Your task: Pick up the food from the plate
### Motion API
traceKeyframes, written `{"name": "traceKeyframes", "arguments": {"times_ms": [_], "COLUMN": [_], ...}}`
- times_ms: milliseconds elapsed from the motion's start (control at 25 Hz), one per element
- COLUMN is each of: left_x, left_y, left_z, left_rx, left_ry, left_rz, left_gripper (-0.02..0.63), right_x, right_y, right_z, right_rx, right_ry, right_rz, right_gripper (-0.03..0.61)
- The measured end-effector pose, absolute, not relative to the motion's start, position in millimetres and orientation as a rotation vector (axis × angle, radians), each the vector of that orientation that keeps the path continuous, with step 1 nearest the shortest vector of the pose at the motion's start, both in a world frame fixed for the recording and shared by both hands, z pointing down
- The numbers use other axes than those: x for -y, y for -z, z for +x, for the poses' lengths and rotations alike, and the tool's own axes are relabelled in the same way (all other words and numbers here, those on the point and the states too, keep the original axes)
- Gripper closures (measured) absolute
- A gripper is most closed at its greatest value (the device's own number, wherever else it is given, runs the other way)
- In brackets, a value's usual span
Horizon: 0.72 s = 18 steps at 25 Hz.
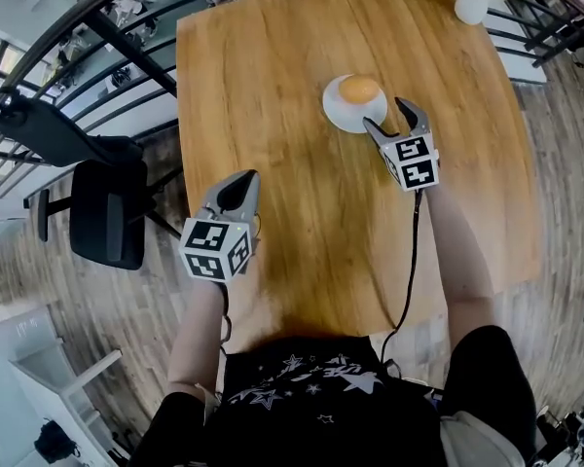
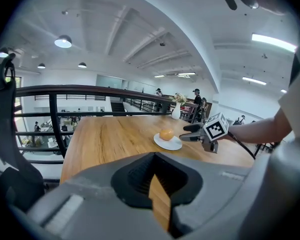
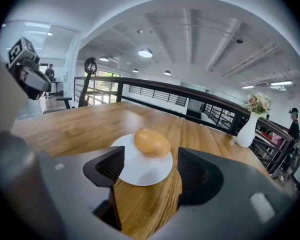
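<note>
A round golden bun (image 1: 359,89) lies on a small white plate (image 1: 336,113) toward the far side of the wooden table (image 1: 292,241). My right gripper (image 1: 387,115) hovers just short of the plate's near right rim, jaws open and nothing between them. In the right gripper view the bun (image 3: 151,142) and plate (image 3: 140,176) sit straight ahead of the spread jaws (image 3: 147,169). My left gripper (image 1: 237,189) hangs over the table's near left part, far from the plate, fingers together and empty. From its view the bun (image 2: 166,134) and the right gripper (image 2: 188,133) appear small in the distance.
A white vase with flowers (image 1: 472,6) stands at the table's far right corner. A black chair (image 1: 107,212) sits left of the table, and a dark railing (image 1: 88,27) curves round the far side. Wooden floor lies to the right.
</note>
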<state>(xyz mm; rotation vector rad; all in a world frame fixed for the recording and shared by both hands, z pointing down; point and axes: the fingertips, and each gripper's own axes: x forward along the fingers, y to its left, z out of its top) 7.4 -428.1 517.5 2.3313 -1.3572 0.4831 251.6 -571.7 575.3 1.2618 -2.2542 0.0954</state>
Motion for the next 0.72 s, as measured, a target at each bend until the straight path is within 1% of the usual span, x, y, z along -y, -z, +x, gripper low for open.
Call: {"name": "traceKeyframes", "arguments": {"times_ms": [160,480,720], "left_x": [434,439,446], "left_y": [-521,-533,-541], "left_z": [5,0,5], "left_rx": [1.361,1.363,1.352], "left_ry": [-0.497,-0.500,-0.494], "left_rz": [2.316,2.285,2.279], "left_gripper": [0.612,0.612,0.612], "right_x": [586,607,624], "right_y": [-583,-603,-617], "right_z": [245,228,218], "right_rx": [2.215,2.168,2.157], "right_ry": [-0.037,0.012,-0.006], "right_rz": [1.153,0.885,0.751], "right_gripper": [0.231,0.121,0.112]}}
